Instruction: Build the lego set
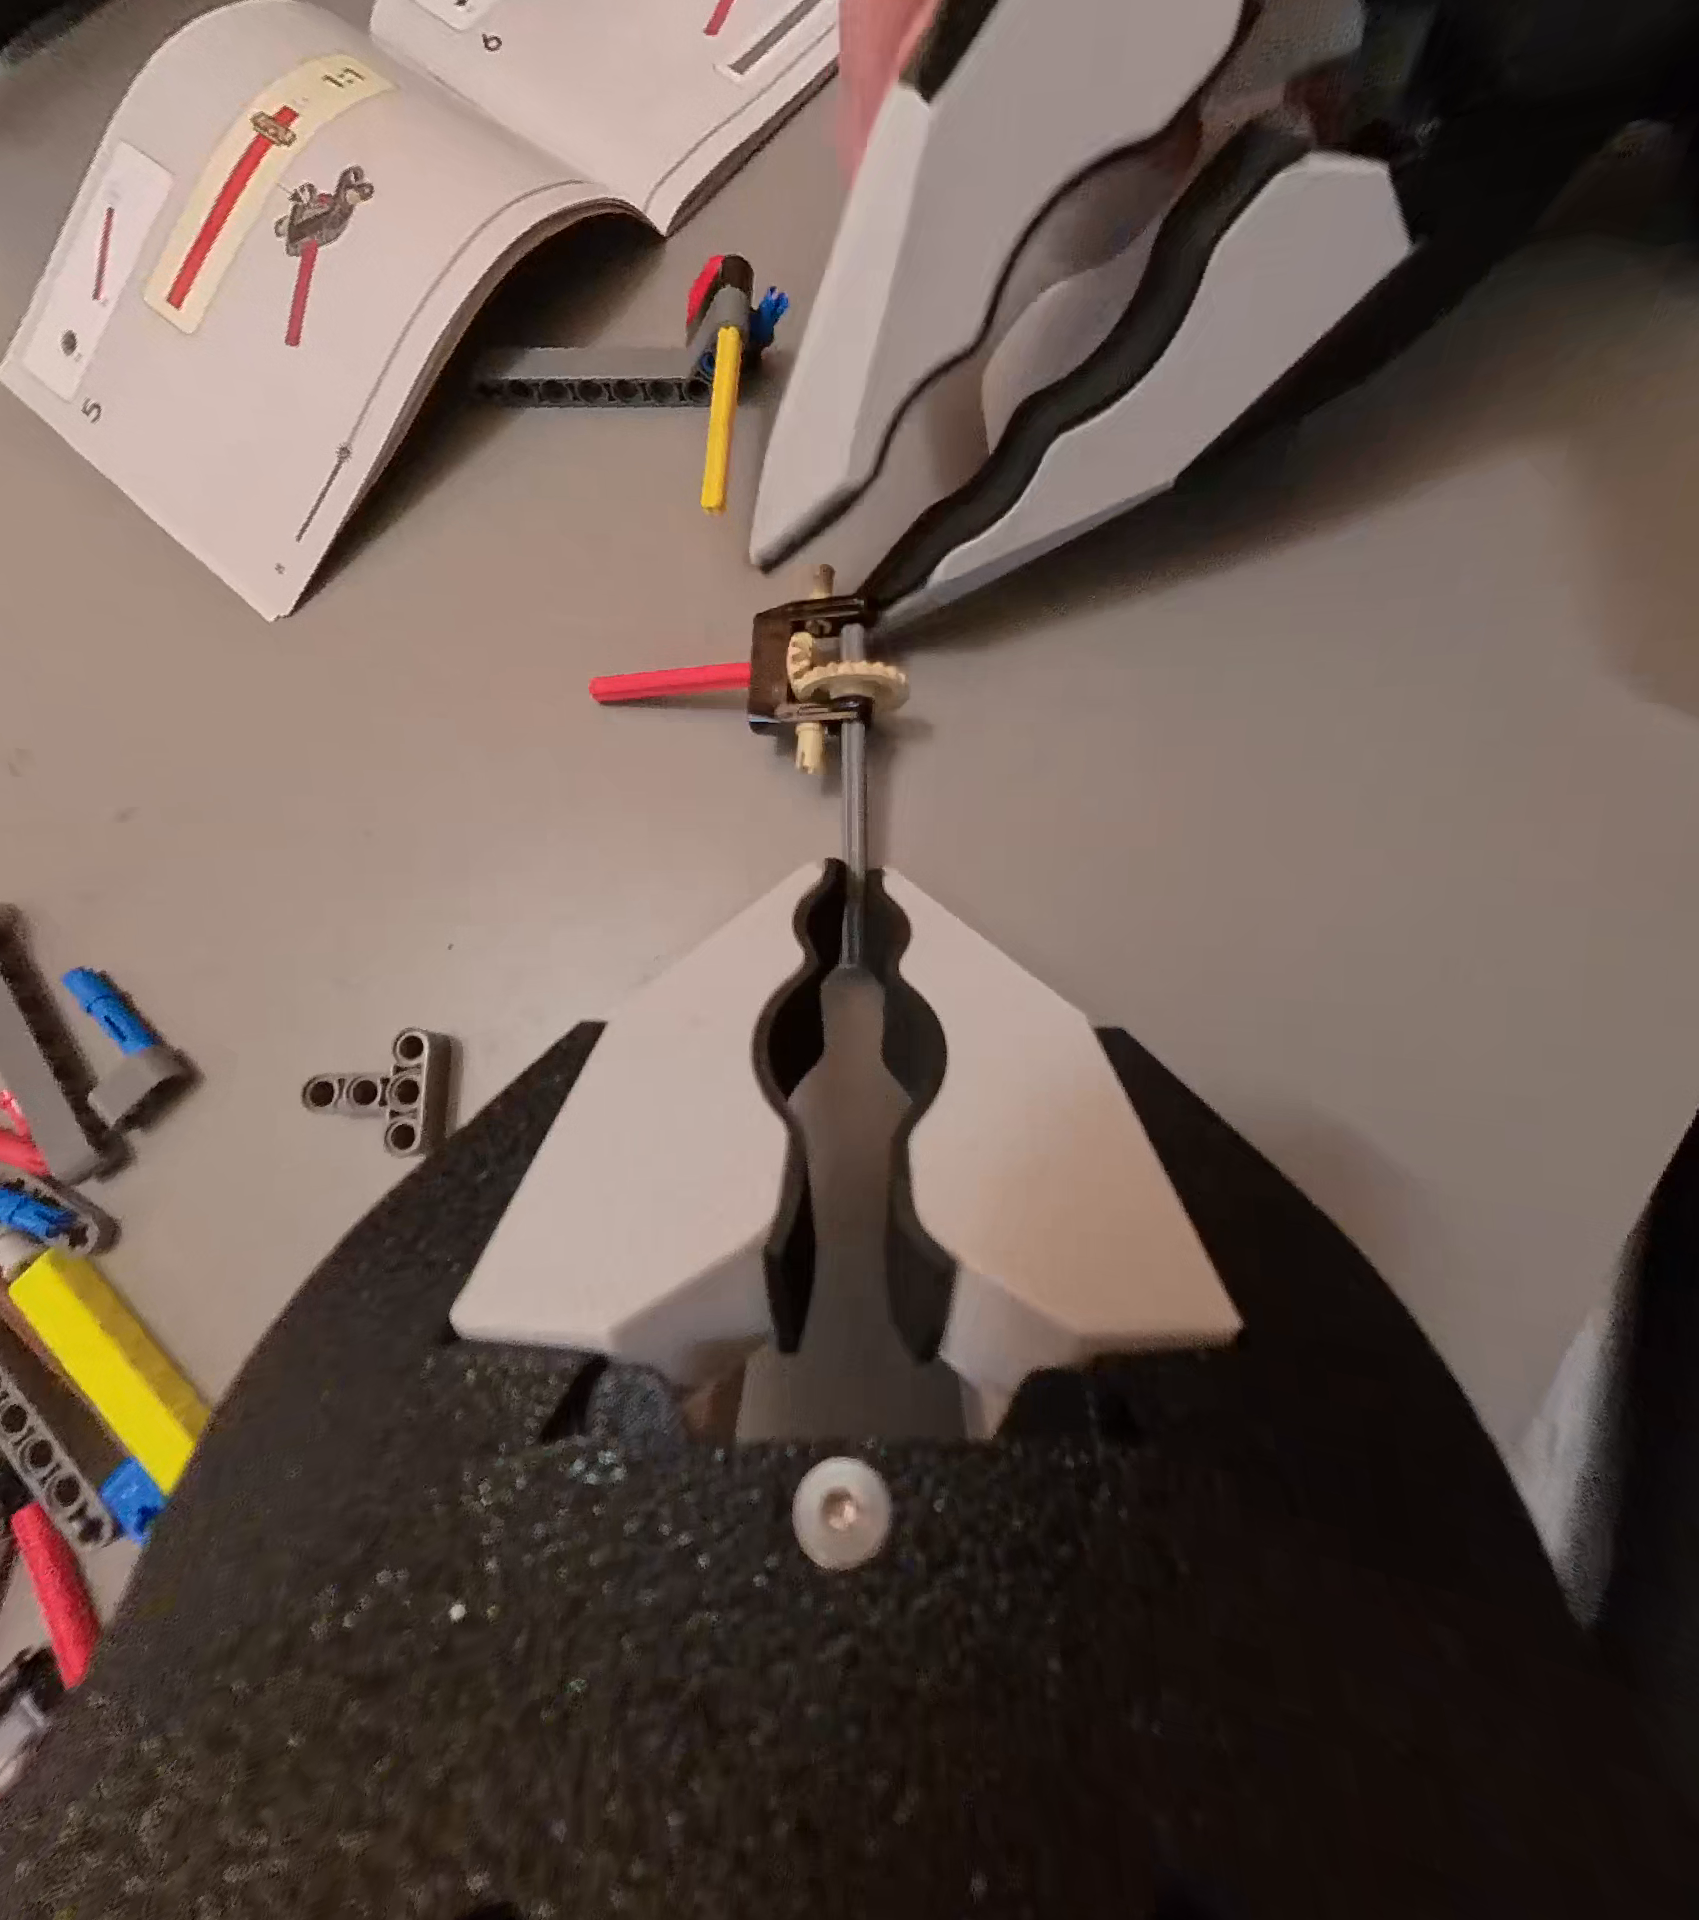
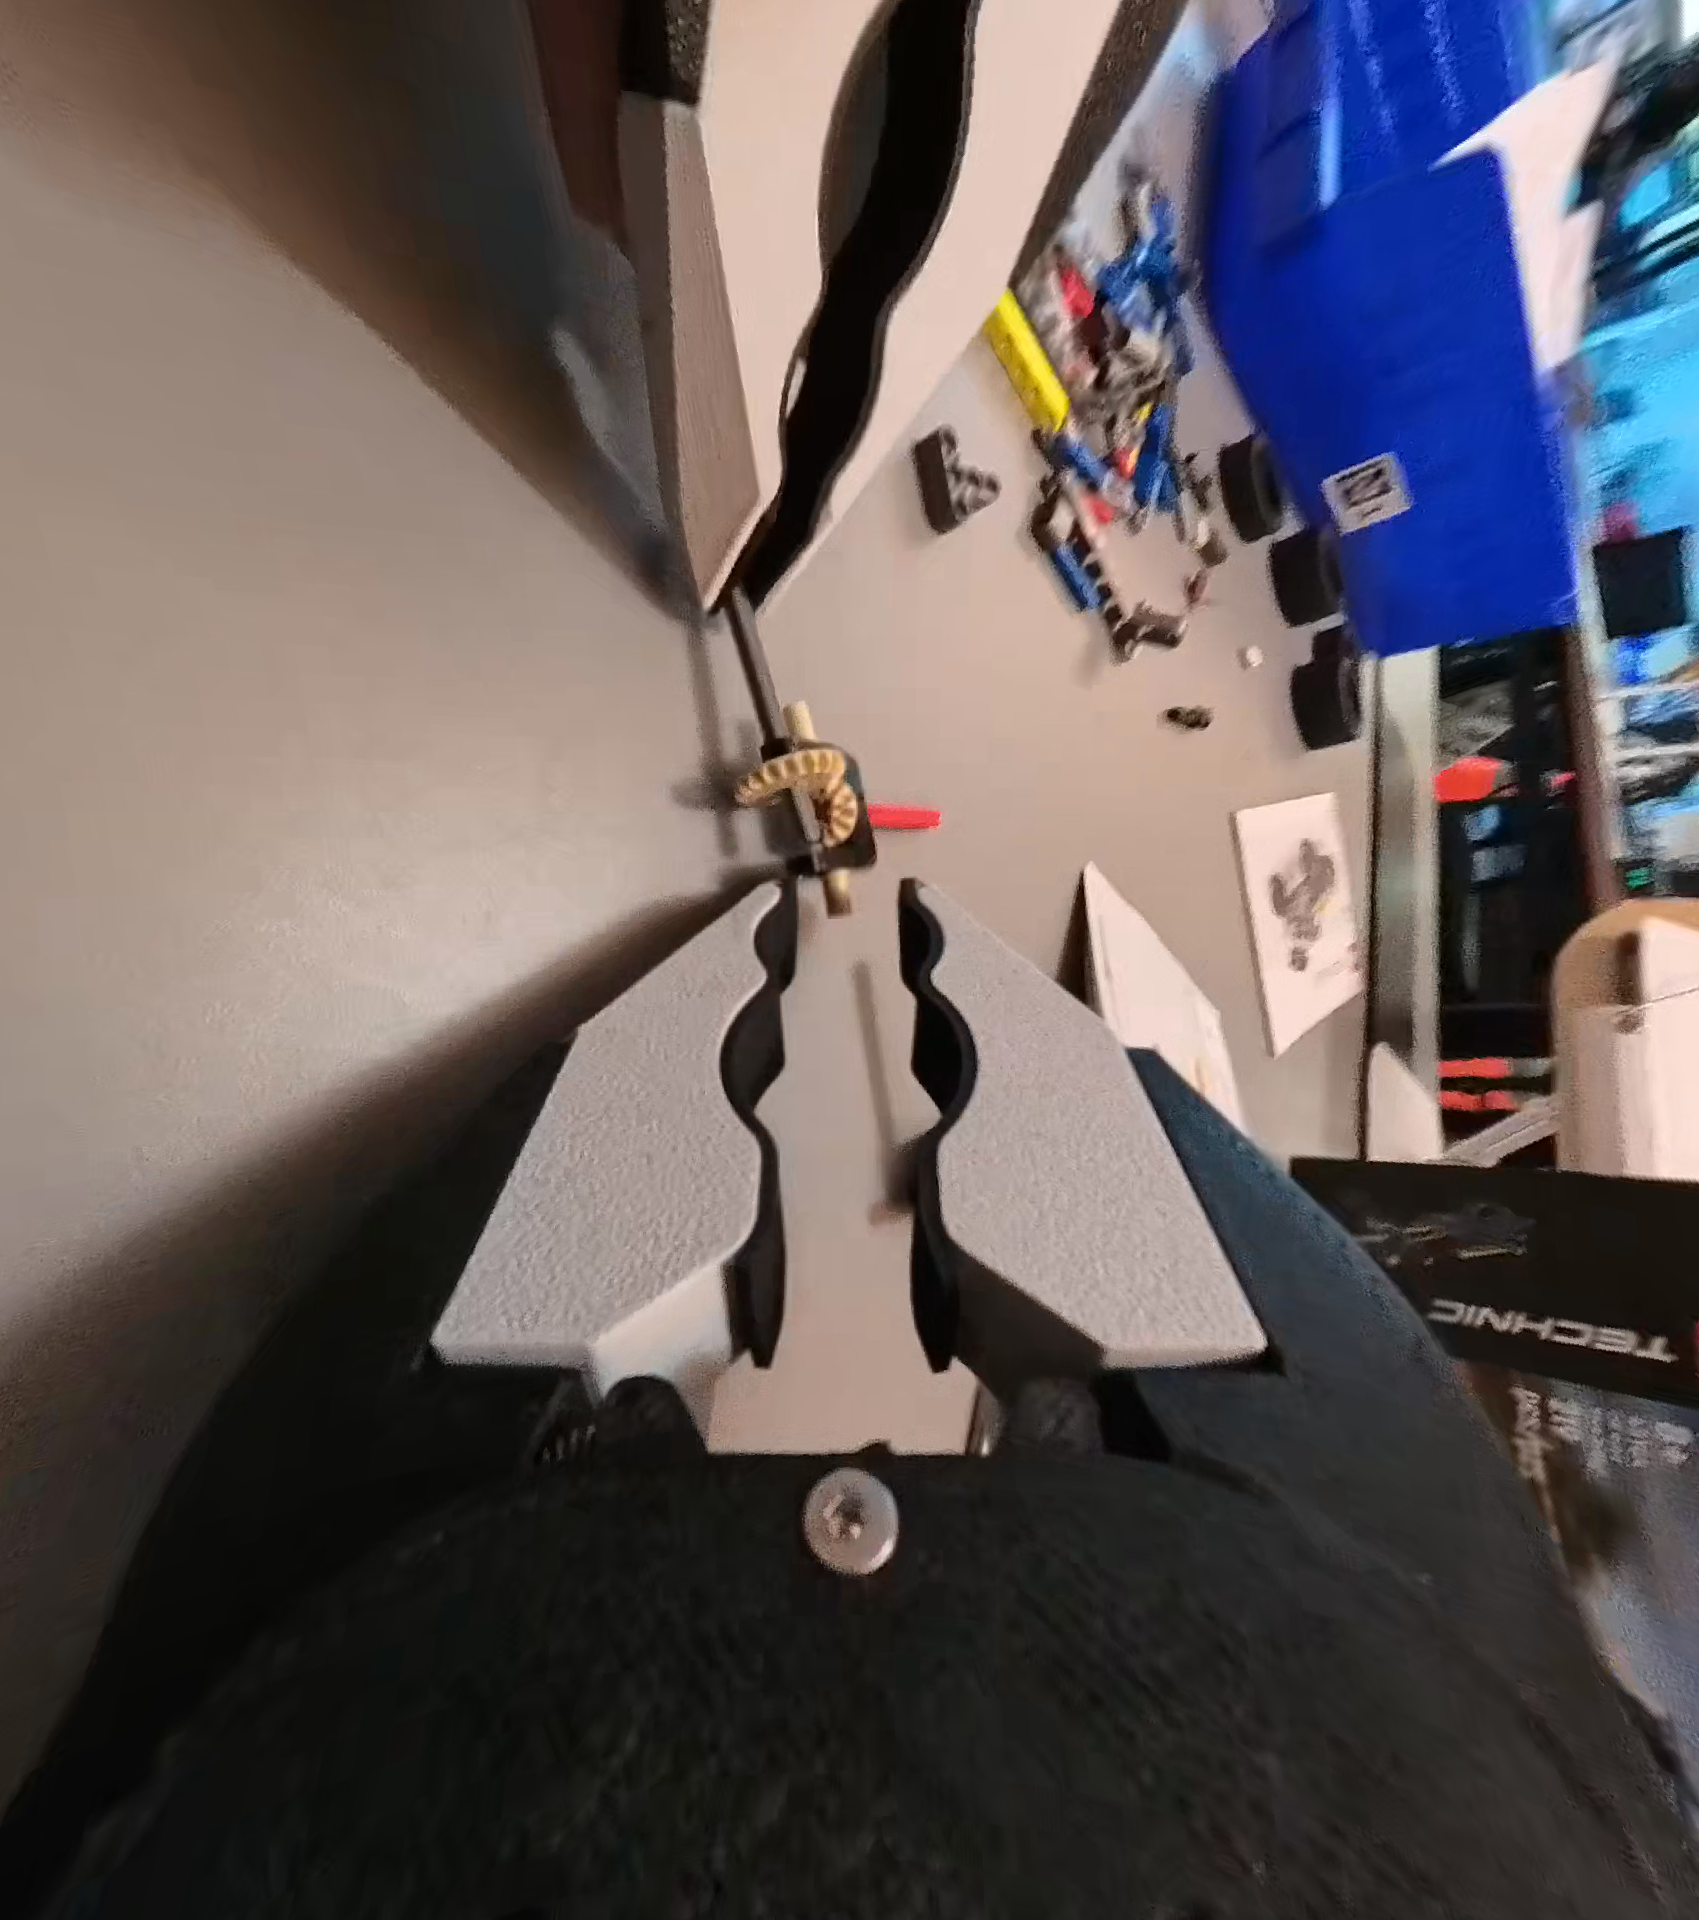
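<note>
A small black frame with tan gears (image 1: pixel 814 675) is held just above the grey table; a red axle (image 1: pixel 668 684) sticks out of its left side. My left gripper (image 1: pixel 855 878) is shut on the grey axle (image 1: pixel 853 790) that runs through the frame. My right gripper (image 1: pixel 821 584) comes in from the upper right, open, with its fingertips on either side of the frame's tan pin. In the right wrist view the right gripper (image 2: pixel 843 891) is open just below the gear frame (image 2: pixel 814 805). The left gripper (image 2: pixel 736 582) holds the axle from above.
An open instruction booklet (image 1: pixel 305 260) lies at the back left, with a grey beam and yellow axle sub-assembly (image 1: pixel 720 395) beside it. Loose parts (image 1: pixel 14 1299) and a T-shaped beam (image 1: pixel 388 1091) lie at the left. A blue box (image 2: pixel 1396 312), black tyres (image 2: pixel 1323 675) and the set's box (image 2: pixel 1603 1351) show in the right wrist view.
</note>
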`<state>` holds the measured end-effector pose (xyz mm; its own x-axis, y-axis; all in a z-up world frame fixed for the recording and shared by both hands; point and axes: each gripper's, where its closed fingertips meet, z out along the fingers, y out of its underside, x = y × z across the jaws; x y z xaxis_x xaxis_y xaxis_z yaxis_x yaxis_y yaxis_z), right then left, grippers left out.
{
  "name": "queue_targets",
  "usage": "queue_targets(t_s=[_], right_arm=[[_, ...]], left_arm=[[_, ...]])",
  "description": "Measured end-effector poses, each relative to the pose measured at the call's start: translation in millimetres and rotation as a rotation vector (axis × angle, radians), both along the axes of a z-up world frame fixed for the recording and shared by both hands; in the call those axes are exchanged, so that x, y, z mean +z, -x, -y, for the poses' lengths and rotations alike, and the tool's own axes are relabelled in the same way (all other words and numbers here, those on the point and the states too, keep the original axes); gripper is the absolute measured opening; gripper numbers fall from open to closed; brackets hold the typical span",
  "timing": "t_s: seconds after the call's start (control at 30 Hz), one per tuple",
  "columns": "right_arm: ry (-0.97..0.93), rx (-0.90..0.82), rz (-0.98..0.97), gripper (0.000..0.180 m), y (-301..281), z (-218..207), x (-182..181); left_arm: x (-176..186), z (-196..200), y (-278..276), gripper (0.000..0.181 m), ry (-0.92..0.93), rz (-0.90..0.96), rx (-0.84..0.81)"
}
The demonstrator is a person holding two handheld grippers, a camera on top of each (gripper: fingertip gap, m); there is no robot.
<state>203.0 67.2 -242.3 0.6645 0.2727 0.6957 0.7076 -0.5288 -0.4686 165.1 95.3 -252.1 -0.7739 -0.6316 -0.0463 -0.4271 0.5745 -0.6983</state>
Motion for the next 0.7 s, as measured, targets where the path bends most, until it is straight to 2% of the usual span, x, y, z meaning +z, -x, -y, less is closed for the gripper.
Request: queue_targets(t_s=[0.03,0.17,0.37,0.53,0.7], right_arm=[[-0.012,0.019,0.008,0.011,2.8,-1.8,-0.8],[-0.051,0.039,0.048,0.007,3.9,-4.6,0.1],[-0.094,0.078,0.160,0.021,4.6,-10.2,1.8],[-0.192,0.113,0.128,0.010,16.7,-14.7,21.7],[-0.233,0.123,-0.074,0.009,24.6,-15.0,27.9]], left_arm=[[0.3,-1.7,0.2,0.002,0.000,-0.008,-0.001],[2.4,-3.4,2.4,0.002,0.030,-0.035,-0.043],[7.9,-7.2,3.7,0.002,0.033,-0.054,-0.114],[27.3,-2.7,8.9,0.002,0.229,-0.154,-0.165],[36.1,-4.2,14.1,0.002,0.319,-0.213,-0.243]])
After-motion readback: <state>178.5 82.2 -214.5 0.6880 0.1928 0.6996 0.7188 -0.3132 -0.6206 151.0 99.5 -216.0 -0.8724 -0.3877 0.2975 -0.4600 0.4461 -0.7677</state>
